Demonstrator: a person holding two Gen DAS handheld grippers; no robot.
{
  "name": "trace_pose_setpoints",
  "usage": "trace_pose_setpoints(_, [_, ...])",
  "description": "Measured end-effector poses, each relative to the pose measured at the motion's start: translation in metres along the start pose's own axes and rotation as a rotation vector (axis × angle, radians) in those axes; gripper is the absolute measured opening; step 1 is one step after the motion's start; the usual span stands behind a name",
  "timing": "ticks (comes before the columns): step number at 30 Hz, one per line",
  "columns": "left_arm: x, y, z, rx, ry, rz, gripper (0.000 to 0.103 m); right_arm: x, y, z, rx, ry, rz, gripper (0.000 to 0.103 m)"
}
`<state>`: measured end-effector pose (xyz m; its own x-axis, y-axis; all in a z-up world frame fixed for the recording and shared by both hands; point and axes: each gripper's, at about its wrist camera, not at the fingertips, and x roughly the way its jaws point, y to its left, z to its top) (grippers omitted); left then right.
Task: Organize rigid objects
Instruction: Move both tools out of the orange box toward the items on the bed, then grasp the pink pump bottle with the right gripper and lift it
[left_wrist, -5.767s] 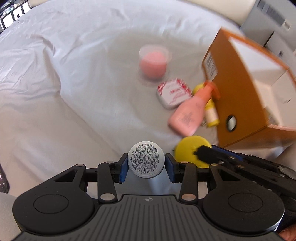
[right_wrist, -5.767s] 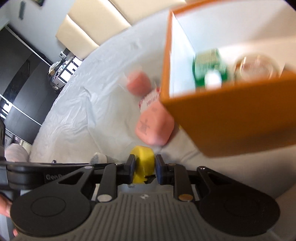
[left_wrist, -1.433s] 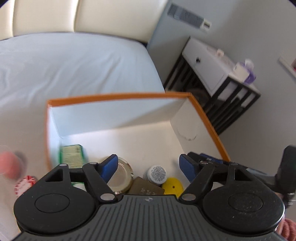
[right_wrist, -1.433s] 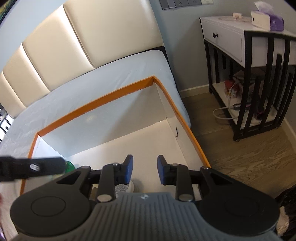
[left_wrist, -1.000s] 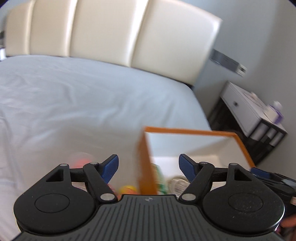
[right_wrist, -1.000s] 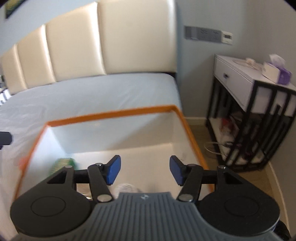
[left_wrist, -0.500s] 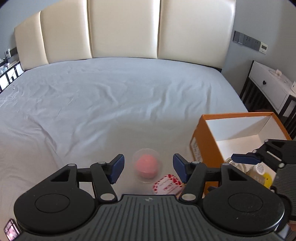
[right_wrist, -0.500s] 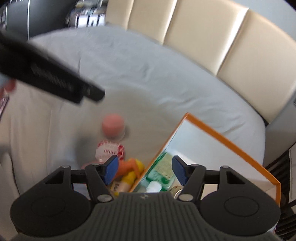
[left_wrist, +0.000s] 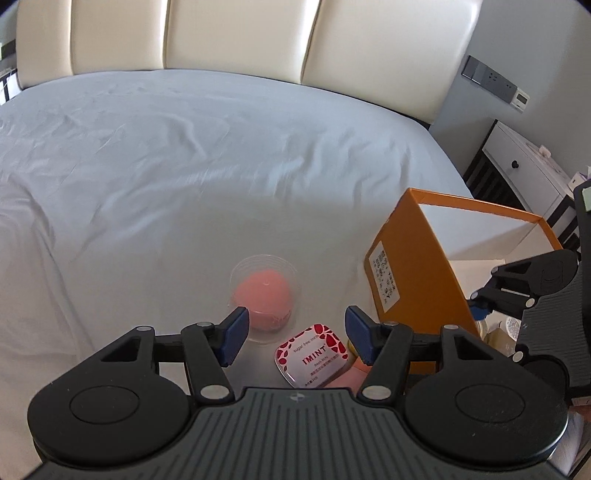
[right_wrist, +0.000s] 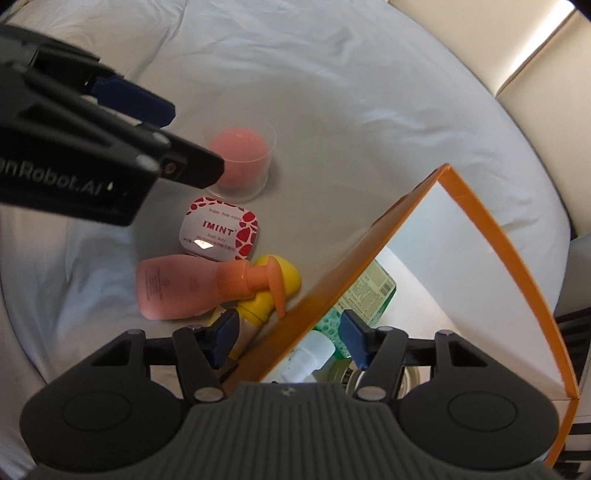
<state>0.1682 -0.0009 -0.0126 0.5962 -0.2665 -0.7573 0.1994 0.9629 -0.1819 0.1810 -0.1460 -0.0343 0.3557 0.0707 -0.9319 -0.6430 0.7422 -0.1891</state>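
My left gripper (left_wrist: 295, 332) hangs open and empty over the bed. Just beyond it stands a clear cup with a pink sponge (left_wrist: 264, 291), and a red-and-white mint tin (left_wrist: 312, 354) lies below its jaws. The orange box (left_wrist: 406, 277) stands to the right. My right gripper (right_wrist: 288, 332) is open too, straddling the orange box's left wall (right_wrist: 369, 251) from above. A pink pump bottle (right_wrist: 173, 288) and a yellow bottle (right_wrist: 266, 295) lie against that wall outside. The mint tin (right_wrist: 219, 232) and the pink cup (right_wrist: 240, 158) lie farther out. My left gripper (right_wrist: 195, 136) reaches in from the upper left.
Inside the box lie a green packet (right_wrist: 365, 291), a white-capped bottle (right_wrist: 306, 358) and a jar, partly hidden by my right gripper (left_wrist: 487, 291). White sheet (left_wrist: 147, 166) spreads left and far. A cream headboard (left_wrist: 240, 37) and a nightstand (left_wrist: 524, 173) stand behind.
Both grippers swung away from over the box toward the items on the bed. The left one's jaws narrowed and it dropped closer to the cup and tin. The right one rolled.
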Motion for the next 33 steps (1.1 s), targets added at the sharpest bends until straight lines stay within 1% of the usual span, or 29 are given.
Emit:
trace_pose_setpoints(4, [0.001,0.004,0.002,-0.005,0.003,0.009,0.07,0.009,-0.002,0.01,0.039,0.059,0.125,0.061])
trace_pose_setpoints(5, [0.002,0.004,0.001,0.0,0.009,0.018,0.07,0.01,0.0,0.012,0.043,0.065,0.136,0.066])
trace_pose_setpoints(7, [0.007,0.006,0.0,-0.001,0.036,0.043,0.07,0.014,0.006,0.017,0.03,0.087,0.117,0.068])
trace_pose_setpoints(8, [0.009,0.008,-0.002,-0.006,0.049,0.044,0.07,0.015,0.007,0.019,0.027,0.096,0.109,0.067])
trace_pose_setpoints(10, [0.011,0.012,-0.005,-0.019,0.074,0.033,0.07,0.014,0.005,0.024,0.052,0.114,0.097,0.058])
trace_pose_setpoints(11, [0.013,0.014,-0.007,-0.022,0.086,0.031,0.07,0.013,0.003,0.026,0.062,0.117,0.077,0.049])
trace_pose_setpoints(12, [0.013,0.014,-0.008,-0.021,0.094,0.031,0.07,0.009,0.0,0.027,0.07,0.106,0.057,0.047])
trace_pose_setpoints(14, [0.013,0.014,-0.01,-0.014,0.098,0.035,0.07,-0.004,-0.003,0.027,0.086,0.068,0.021,0.047])
trace_pose_setpoints(17, [0.011,0.014,-0.009,-0.011,0.092,0.05,0.07,-0.033,-0.007,0.025,0.142,-0.027,0.016,0.049])
trace_pose_setpoints(20, [0.012,0.017,-0.006,-0.025,0.091,0.07,0.071,-0.039,-0.008,0.024,0.212,-0.039,0.003,0.048])
trace_pose_setpoints(22, [0.01,0.021,-0.006,-0.045,0.089,0.073,0.07,-0.041,-0.01,0.023,0.292,-0.053,-0.016,0.042])
trace_pose_setpoints(23, [0.009,0.024,-0.007,-0.058,0.089,0.075,0.07,-0.041,-0.011,0.022,0.328,-0.055,-0.04,0.036])
trace_pose_setpoints(24, [0.008,0.027,-0.008,-0.071,0.089,0.076,0.07,-0.045,-0.012,0.021,0.345,-0.07,-0.066,0.035])
trace_pose_setpoints(27, [0.006,0.035,-0.008,-0.108,0.086,0.072,0.069,-0.057,0.0,0.019,0.34,-0.179,-0.142,0.036])
trace_pose_setpoints(28, [0.006,0.036,-0.007,-0.117,0.08,0.062,0.068,-0.062,0.006,0.019,0.328,-0.207,-0.142,0.036])
trace_pose_setpoints(29, [0.004,0.036,-0.006,-0.123,0.072,0.049,0.067,-0.064,0.01,0.021,0.311,-0.225,-0.118,0.035])
trace_pose_setpoints(30, [0.003,0.036,-0.005,-0.127,0.064,0.039,0.062,-0.063,0.015,0.024,0.287,-0.22,-0.082,0.035])
trace_pose_setpoints(31, [0.002,0.037,-0.003,-0.129,0.058,0.054,0.059,-0.058,0.021,0.027,0.277,-0.202,-0.048,0.035])
trace_pose_setpoints(32, [0.001,0.037,-0.003,-0.129,0.051,0.064,0.06,-0.053,0.023,0.03,0.3,-0.182,-0.029,0.03])
trace_pose_setpoints(33, [0.0,0.04,-0.003,-0.136,0.044,0.066,0.06,-0.044,0.022,0.032,0.34,-0.153,-0.023,0.033])
